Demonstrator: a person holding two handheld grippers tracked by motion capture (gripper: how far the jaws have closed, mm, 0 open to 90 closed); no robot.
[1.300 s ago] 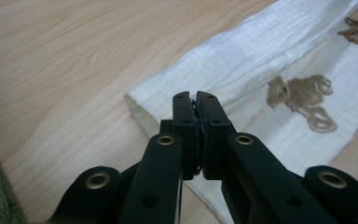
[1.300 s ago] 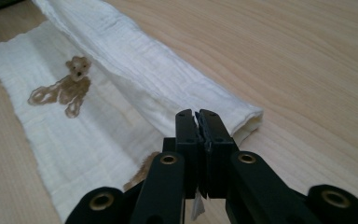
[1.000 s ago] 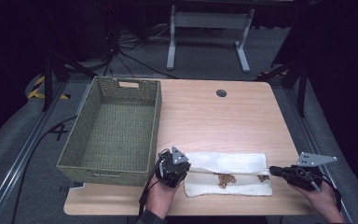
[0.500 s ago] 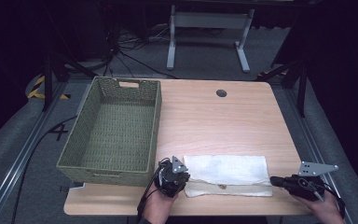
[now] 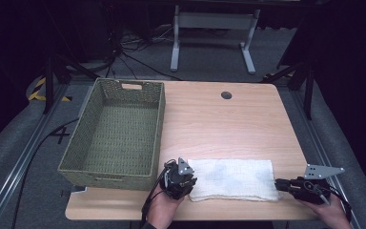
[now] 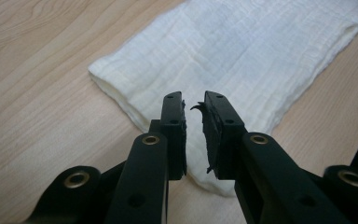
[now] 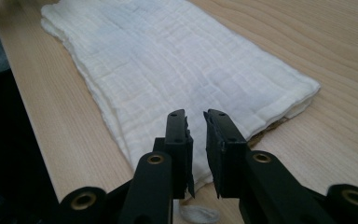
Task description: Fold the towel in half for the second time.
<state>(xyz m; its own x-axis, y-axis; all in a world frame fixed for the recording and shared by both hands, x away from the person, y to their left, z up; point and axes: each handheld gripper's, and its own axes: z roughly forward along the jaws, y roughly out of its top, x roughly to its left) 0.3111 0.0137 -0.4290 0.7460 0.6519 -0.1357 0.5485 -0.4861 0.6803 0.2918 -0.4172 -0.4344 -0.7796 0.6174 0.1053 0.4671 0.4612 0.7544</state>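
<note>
Both grippers, left gripper (image 5: 180,179) and right gripper (image 5: 286,184), have just been opening, jaws slightly parted with nothing pinched, at either end of the folded white cloth (image 5: 232,179) on the table (image 5: 228,124)'s near edge; something brownish peeks out, unclear.

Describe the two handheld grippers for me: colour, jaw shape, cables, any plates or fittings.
Both are black. The left gripper and right gripper each carry a grey three-cornered plate on top and trail a black cable. Up close, each has two flat, blocky black jaws on arms with brass-coloured rivets, and the dark inner pads look ragged at the edges. No sleeves visible on the forearms.
</note>
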